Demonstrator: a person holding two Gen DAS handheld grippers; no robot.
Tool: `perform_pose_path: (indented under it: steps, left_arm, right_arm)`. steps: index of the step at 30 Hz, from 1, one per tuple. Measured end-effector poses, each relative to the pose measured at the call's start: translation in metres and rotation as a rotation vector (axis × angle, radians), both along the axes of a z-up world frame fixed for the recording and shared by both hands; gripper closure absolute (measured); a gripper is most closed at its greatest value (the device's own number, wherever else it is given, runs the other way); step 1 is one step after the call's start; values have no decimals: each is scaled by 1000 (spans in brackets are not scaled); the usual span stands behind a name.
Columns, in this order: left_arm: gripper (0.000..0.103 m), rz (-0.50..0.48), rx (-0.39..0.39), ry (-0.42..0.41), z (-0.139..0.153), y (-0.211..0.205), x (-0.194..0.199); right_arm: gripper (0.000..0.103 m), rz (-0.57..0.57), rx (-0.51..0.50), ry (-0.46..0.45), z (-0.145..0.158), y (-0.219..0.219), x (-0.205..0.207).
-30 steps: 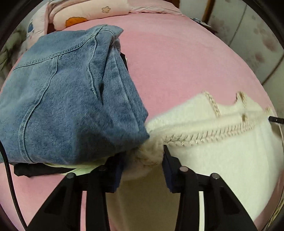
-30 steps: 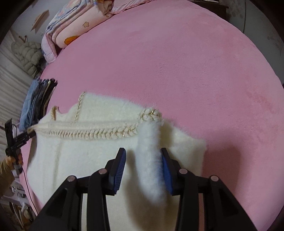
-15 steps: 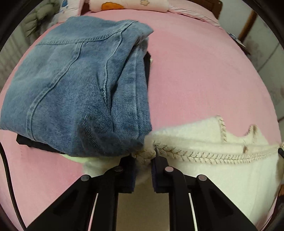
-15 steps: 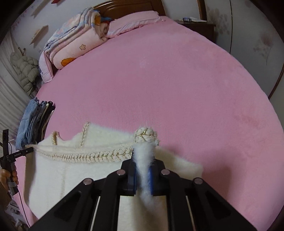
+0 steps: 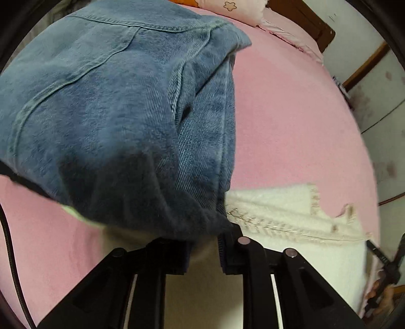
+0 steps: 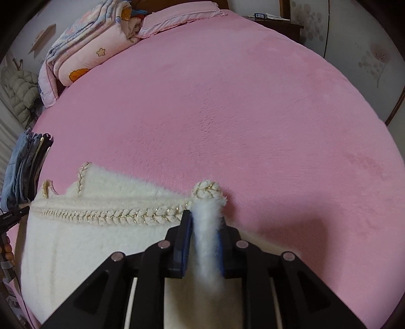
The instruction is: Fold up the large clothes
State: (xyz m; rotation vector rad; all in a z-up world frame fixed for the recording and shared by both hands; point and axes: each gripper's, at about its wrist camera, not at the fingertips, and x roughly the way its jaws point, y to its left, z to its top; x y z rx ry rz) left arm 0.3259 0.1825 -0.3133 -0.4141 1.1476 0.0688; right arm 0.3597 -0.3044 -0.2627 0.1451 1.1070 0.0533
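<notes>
A fluffy white garment with braided gold-thread trim (image 6: 83,243) lies on the pink bed; it also shows in the left wrist view (image 5: 291,215). My right gripper (image 6: 201,227) is shut on a raised fold of the garment's right corner, just behind a braided knot (image 6: 207,189). My left gripper (image 5: 205,243) is shut on the garment's left corner, its fingertips partly hidden under the edge of a folded blue jeans pile (image 5: 121,108).
The pink bed cover (image 6: 240,106) stretches ahead. Folded quilts and a pillow (image 6: 83,58) lie at the headboard. The jeans stack (image 6: 25,164) sits at the bed's left edge. A nightstand (image 6: 273,22) and wardrobe stand on the right.
Both grippers closed on the white garment's corners and lifted them. The left gripper moved in under the jeans pile, which now fills its view.
</notes>
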Motion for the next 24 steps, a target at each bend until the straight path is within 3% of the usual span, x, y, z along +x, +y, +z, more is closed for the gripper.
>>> perform_pose_path:
  steps: [2,4,7,9,11,14,17,21,24]
  left_arm:
    - [59,3,52,0,18,-3,-8]
    - [46,-2,145,-62,42,-17,-22]
    - [36,-20,197,-178,66,-43,-47]
    - [35,-49,228,-242,71,-64,-60]
    - [35,-105,302,-263,60,-90,-63]
    - [35,-153,418,-240,34,-113,-43]
    - [35,-141,470,-169,5,-111,-17]
    - [35,-82,403,-121,-12,-82,11]
    - [35,-102,354,-131,-17,-69,12]
  right_arm:
    - [83,-5,-26,-28,21,4,-11]
    - [82,-10,-42,-78,43,14,-25]
    - [80,25,1,-197,72,50,-57]
    - [79,77,-8,-227,78,84,-71]
    - [79,161,2,-195,70,126,-76]
    - [80,288,-46,-157,44,188,-75]
    - [80,334,-124,-134,20,216,-63]
    - [83,239,-193,-133,10,188,-43]
    - [83,87,-302,-121,7,130,-27]
